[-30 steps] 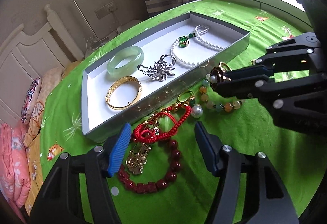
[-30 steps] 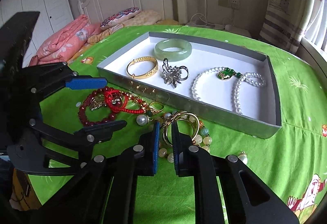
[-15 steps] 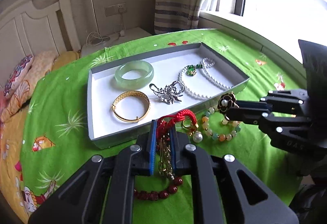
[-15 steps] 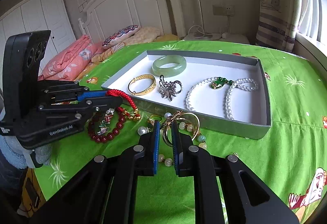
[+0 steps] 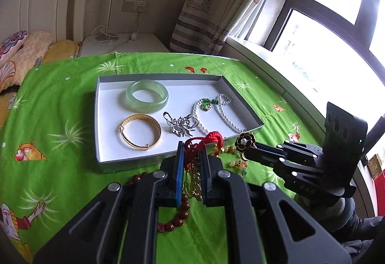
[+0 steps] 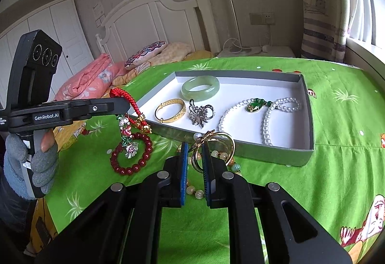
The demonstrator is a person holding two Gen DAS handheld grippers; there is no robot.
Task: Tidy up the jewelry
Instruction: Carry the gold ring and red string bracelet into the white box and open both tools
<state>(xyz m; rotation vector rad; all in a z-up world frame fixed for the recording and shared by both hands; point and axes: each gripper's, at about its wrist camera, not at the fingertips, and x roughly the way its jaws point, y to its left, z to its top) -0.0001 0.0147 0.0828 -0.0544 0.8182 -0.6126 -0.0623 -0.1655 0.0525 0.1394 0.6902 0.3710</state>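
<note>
My left gripper [image 5: 191, 147] is shut on a red braided cord bracelet [image 5: 211, 137] and holds it above the green cloth. In the right wrist view the red cord bracelet [image 6: 128, 101] hangs from the left gripper [image 6: 125, 105] with gold charms and a flower charm dangling. My right gripper [image 6: 194, 146] is shut on a gold hoop piece [image 6: 216, 141] with a black flower [image 5: 245, 140], just in front of the grey tray [image 6: 276, 155]. The tray holds a jade bangle [image 5: 147, 95], a gold bangle [image 5: 140, 134], a silver brooch [image 5: 182, 124] and a pearl necklace [image 5: 223, 112].
A dark red bead bracelet [image 6: 131, 155] lies on the cloth left of the right gripper, below the hanging charms. A pale bead bracelet [image 6: 195, 191] lies under the right gripper. A gloved hand [image 6: 36, 163] holds the left gripper's handle. A bed stands beyond the table's far edge.
The left jaws were wide over the red cord bracelet a second ago; they closed on it and lifted it off the red beads. The right gripper rose slightly with its gold piece.
</note>
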